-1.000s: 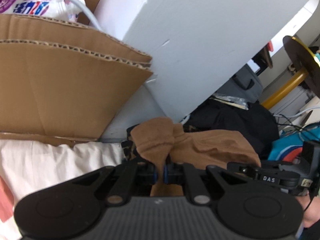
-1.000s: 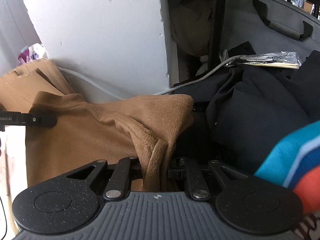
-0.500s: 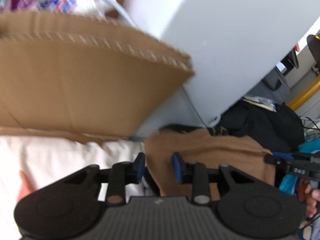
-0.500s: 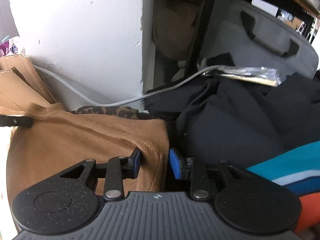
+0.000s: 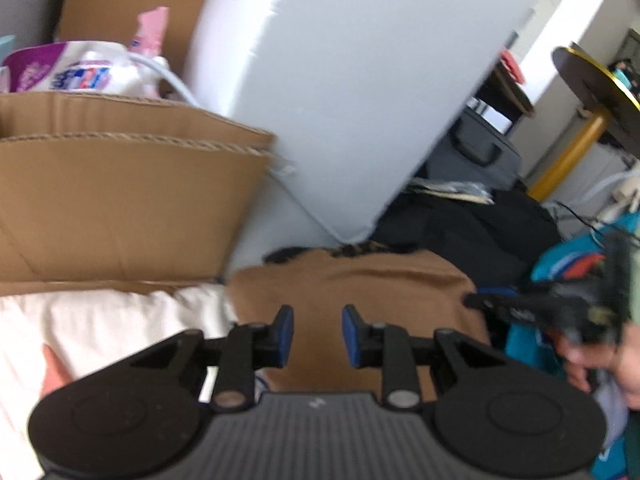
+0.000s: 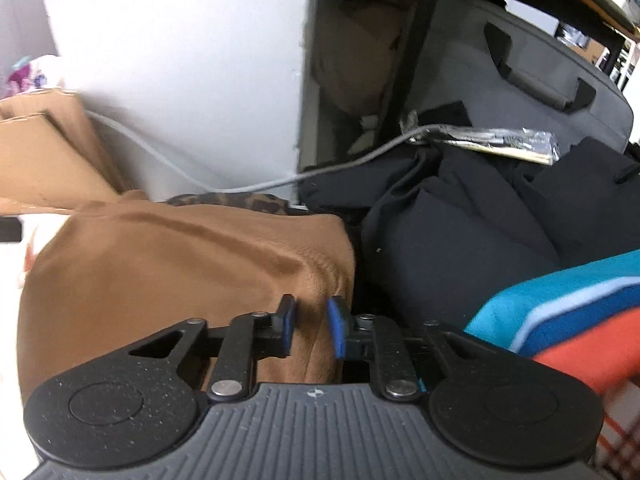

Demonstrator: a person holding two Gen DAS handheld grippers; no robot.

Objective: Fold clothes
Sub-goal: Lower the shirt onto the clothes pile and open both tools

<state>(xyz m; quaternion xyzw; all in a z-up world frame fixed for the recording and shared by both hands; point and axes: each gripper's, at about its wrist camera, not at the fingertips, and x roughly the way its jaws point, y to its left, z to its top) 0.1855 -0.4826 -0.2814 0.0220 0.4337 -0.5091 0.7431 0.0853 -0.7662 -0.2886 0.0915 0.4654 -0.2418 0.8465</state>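
A brown garment (image 5: 352, 280) lies folded flat on a leopard-print cloth (image 6: 240, 202), beside cream bedding. My left gripper (image 5: 316, 330) hovers just above its near left part, jaws apart and closing, with nothing between the blue pads. My right gripper (image 6: 312, 320) sits at the garment's (image 6: 180, 264) right front corner. Its jaws are closing with a ridge of brown cloth in the gap, and the pads do not press on it. In the left wrist view a person's hand (image 5: 592, 356) holds that gripper at the garment's right edge.
A cardboard box (image 5: 120, 200) stands at the left behind the cream bedding (image 5: 100, 320). A white wall panel (image 5: 360, 80) rises behind. Black clothes (image 6: 480, 240) and a teal and orange striped garment (image 6: 560, 304) lie to the right. A grey cable (image 6: 340, 164) runs along the wall.
Both grippers let go of the brown garment, which dropped from a bunched, lifted shape to lying flat. The left gripper drew back and up; the right jaws narrowed after opening.
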